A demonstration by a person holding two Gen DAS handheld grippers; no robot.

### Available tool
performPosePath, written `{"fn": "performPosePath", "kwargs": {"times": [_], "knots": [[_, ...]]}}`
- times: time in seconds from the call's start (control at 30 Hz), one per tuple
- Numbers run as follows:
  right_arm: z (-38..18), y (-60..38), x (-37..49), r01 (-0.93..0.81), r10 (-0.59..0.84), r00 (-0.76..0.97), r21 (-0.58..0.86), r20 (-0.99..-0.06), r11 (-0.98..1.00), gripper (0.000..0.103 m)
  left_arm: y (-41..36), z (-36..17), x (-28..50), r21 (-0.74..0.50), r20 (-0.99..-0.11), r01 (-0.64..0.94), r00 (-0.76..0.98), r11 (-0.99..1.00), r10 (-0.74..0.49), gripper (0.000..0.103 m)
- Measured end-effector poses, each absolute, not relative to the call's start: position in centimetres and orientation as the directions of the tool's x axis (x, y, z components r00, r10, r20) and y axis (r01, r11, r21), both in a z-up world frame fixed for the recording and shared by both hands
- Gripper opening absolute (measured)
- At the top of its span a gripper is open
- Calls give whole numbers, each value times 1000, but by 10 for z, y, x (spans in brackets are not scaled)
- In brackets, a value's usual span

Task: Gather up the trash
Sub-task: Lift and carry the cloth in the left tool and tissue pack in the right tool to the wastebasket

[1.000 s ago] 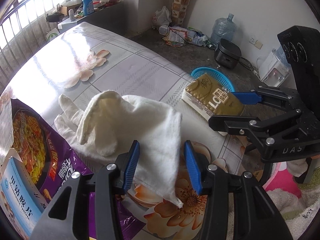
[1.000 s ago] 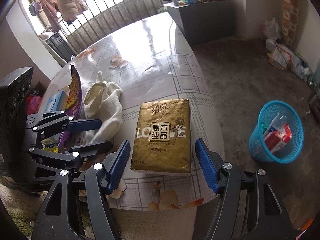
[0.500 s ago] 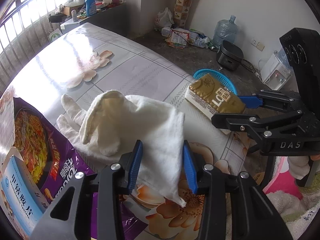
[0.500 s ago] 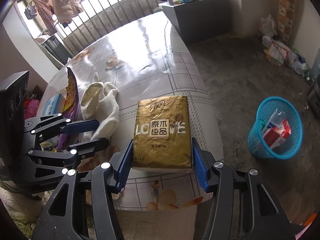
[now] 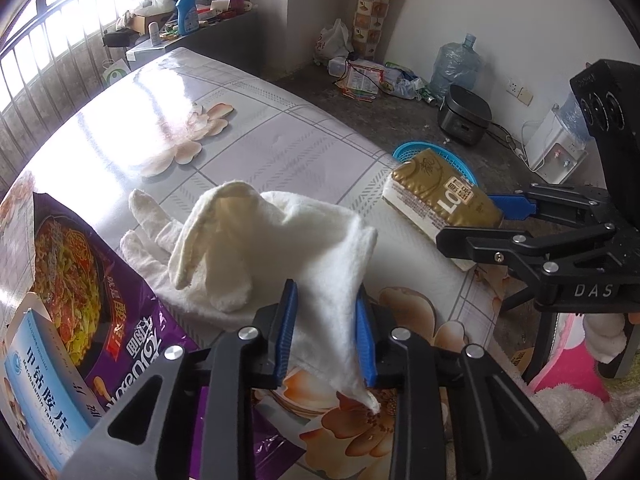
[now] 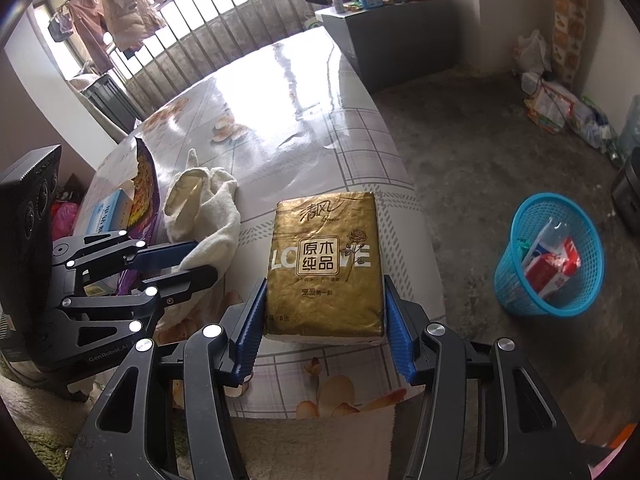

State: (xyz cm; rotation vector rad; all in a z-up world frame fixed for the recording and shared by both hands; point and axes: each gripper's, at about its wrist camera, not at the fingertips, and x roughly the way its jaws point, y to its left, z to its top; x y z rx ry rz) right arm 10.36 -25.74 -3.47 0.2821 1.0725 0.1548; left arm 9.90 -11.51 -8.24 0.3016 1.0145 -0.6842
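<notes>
Big table (image 6: 360,128) w/ glossy flower-print cover, lots of bare shiny surface toward the window bars. Near edge crowded tho.

Blue mesh bin (image 6: 548,256) down on the concrete floor, well apart from the table on the right, already got a red-white carton and a plastic bottle in it. Right wrist view shows the whole bin; left wrist view only catches a sliver of its rim (image 5: 404,151) behind the pack.

Purple snack bag (image 5: 100,304) lying flat at the table's left side, noodle pic on it, w/ a blue-white medicine box (image 5: 36,372) resting on it at the near corner. Much clearer in left view; in right view just a thin edge-on strip.

Gold tissue pack (image 6: 324,268), soft, shiny, "LOVE" + rose print, sitting right at the near table edge. Right gripper (image 6: 324,328) clamped on it, blue pads pressing both long sides, jaws about mid-width. Seen side-on in left view (image 5: 444,200).

White cloth glove (image 5: 272,252), fuzzy, crumpled, cuff folded up w/ yellowish inside, fingers pointing away, between snack bag and tissue pack. Left gripper (image 5: 326,332) around the glove's near corner, jaws narrow and closing, cloth between and touching both pads, corner hanging down past them.

Table edge drops straight off just right of the tissue pack, open floor beyond.
</notes>
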Motion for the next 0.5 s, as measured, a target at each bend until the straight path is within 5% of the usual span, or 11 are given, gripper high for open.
{"fn": "performPosePath", "kwargs": {"times": [0.23, 0.5], "knots": [[-29, -259, 101, 36, 261, 488, 318, -833, 947, 51, -107, -82, 105, -93, -851, 651, 340, 754, -399, 9], [-31, -267, 92, 76, 297, 503, 383, -812, 920, 51, -104, -78, 107, -99, -851, 653, 336, 751, -405, 7]]}}
